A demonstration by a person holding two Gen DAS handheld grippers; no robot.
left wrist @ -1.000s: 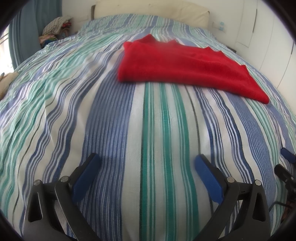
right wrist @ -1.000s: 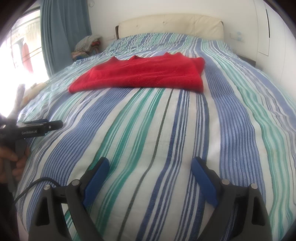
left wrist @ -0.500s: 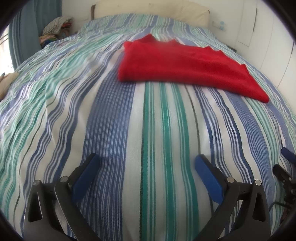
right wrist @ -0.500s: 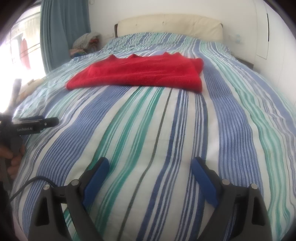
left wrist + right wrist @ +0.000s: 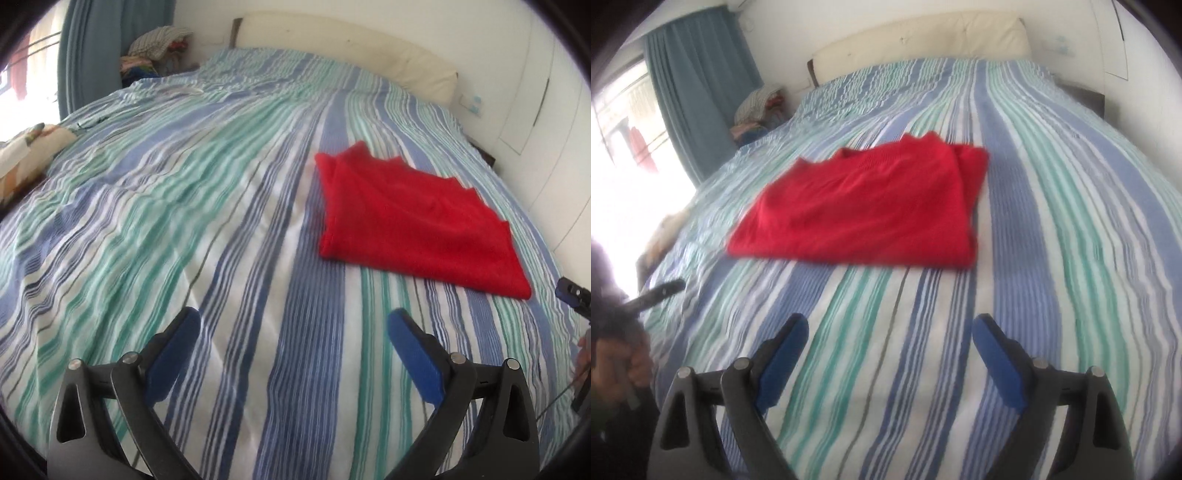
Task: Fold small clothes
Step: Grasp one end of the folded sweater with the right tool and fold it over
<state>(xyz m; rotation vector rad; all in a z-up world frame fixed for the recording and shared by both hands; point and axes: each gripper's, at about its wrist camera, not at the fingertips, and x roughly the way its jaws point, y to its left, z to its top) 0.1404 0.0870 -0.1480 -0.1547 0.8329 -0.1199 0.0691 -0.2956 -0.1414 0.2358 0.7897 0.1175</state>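
I saw the bed (image 5: 221, 229), covered by a blue, green and white striped sheet (image 5: 1052, 258), lightly wrinkled on its left side. A folded red garment (image 5: 413, 229) lay flat on it, toward the middle-right, with a cream headboard (image 5: 923, 40) at the far end.

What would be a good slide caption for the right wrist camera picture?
Open right gripper hovers over a striped bed, facing a folded red garment.

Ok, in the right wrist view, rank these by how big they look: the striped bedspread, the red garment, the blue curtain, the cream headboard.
1. Striped bedspread, fills most of the view.
2. Red garment.
3 and 4. Blue curtain and cream headboard look about alike; both are far back and stretched by the fisheye, so no ranking.
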